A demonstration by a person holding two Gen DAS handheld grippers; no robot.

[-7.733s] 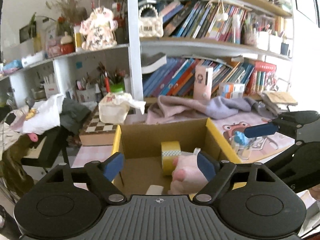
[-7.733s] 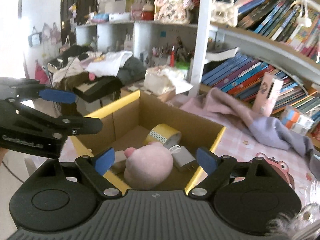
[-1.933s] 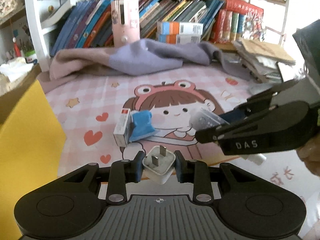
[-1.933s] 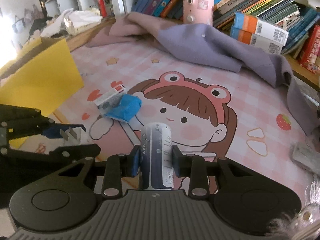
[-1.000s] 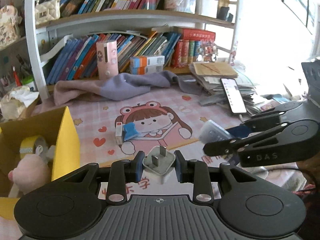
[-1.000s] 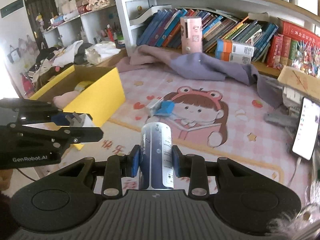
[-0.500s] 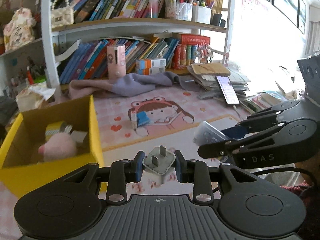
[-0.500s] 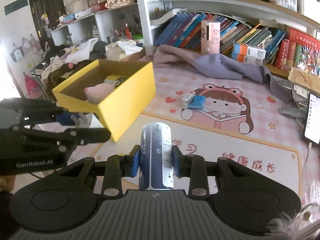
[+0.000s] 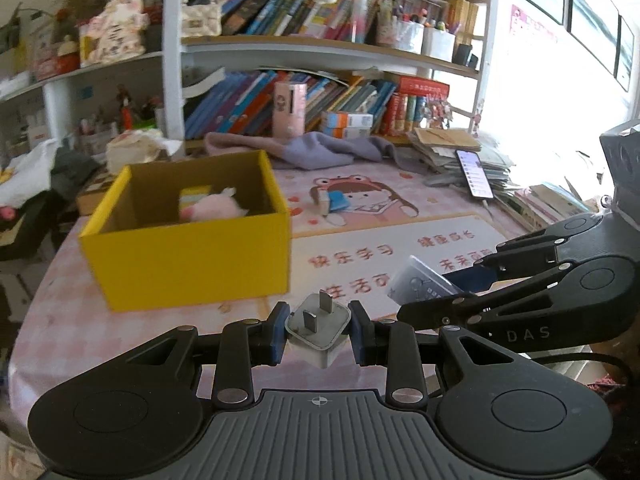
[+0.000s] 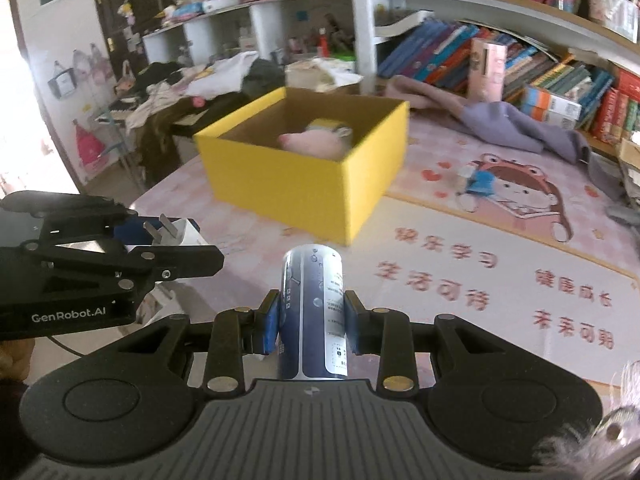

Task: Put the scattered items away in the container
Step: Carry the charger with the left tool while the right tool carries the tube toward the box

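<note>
Left wrist view: the left gripper (image 9: pixel 319 334) has its blue-padded fingers (image 9: pixel 277 334) narrowed onto a small white plug-in charger cube with two metal prongs (image 9: pixel 318 330), prongs pointing forward and up, held clear above the table (image 9: pixel 120 332). Beyond it stands the open yellow cardboard box with a brown inside (image 9: pixel 192 264), which holds a pink plush toy (image 9: pixel 210 210) and, behind it, a roll of yellow tape (image 9: pixel 195 196), partly hidden. To the right of the box, on the pink cartoon-girl desk mat (image 9: pixel 372 208), lie a small white carton (image 9: pixel 321 202) and, touching it, a blue packet (image 9: pixel 339 201), both outside the box. A black smartphone (image 9: pixel 474 173) rests on stacked papers at the right edge, and a mauve cloth (image 9: pixel 320 150) lies crumpled before the white bookshelf filled with books (image 9: pixel 320 92).

Right wrist view: the right gripper (image 10: pixel 311 322) has its fingers (image 10: pixel 271 322) closed on a dark blue and white cylindrical can (image 10: pixel 314 312), held upright and pinched at about mid-height. The box lies ahead and slightly left, the plush toy visible inside. The left gripper enters from the left with the charger cube between its fingers; both grippers are held short of the box's near wall and near each other.
</note>
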